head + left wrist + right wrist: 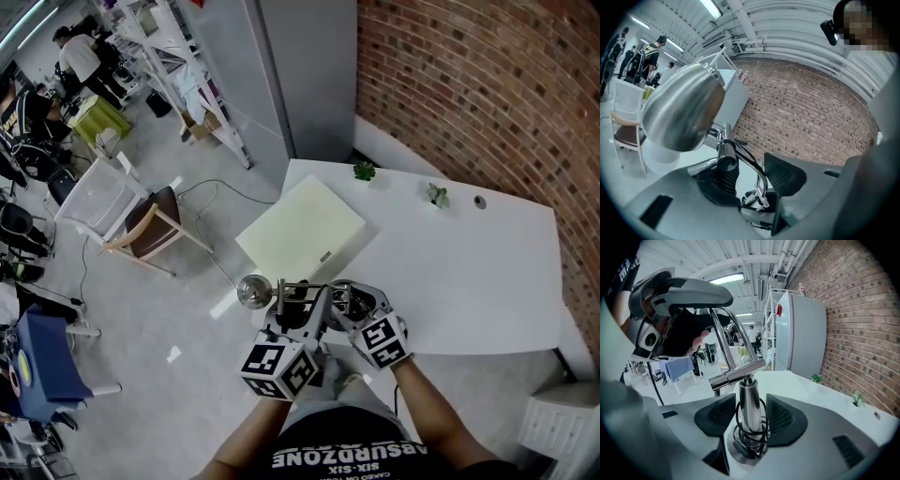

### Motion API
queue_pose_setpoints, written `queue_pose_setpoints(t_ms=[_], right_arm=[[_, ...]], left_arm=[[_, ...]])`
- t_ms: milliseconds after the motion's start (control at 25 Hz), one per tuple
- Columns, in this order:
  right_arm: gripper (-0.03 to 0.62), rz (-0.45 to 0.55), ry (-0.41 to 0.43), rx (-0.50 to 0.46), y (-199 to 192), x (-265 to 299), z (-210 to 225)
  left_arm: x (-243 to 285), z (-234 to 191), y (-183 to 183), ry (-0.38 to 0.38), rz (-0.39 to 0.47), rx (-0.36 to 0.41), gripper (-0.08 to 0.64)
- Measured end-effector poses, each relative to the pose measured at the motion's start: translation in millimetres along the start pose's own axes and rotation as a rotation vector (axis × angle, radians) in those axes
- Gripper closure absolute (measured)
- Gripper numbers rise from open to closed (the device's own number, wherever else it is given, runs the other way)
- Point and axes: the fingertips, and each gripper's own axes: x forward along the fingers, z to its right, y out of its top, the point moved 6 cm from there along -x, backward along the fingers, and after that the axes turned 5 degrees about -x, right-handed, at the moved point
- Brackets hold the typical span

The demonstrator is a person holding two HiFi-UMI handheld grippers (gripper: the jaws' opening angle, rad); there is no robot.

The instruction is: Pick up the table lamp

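Cream box just behind lamp; tabletop right open.

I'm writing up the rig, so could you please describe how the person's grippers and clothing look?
The left gripper and right gripper have light grey bodies with black ribbed pads. Each carries a white cube with black square markers. The person wears a black T-shirt with white lettering.

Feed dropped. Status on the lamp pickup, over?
Left gripper and right gripper open, straddling table lamp. Base on table, not lifted. Cord coiled round post between right jaws.
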Motion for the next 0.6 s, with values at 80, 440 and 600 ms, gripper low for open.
queue_pose_setpoints(t_ms=[80,440,600], right_arm=[[0.434,0.013,0.0,0.017,-2.1,1.3,-1.2],[0.453,0.063,-0.01,0.072,-6.6,0.7,-1.4],[0.454,0.069,-0.011,0.083,-6.4,-0.2,-0.7]], left_arm=[[0.5,1.7,-0.4,-0.009,0.005,0.0,0.407],[-1.7,3.6,-4.4,-0.031,0.039,-0.023,0.457],[-1.1,3.9,-3.9,-0.046,0.032,-0.02,0.459]])
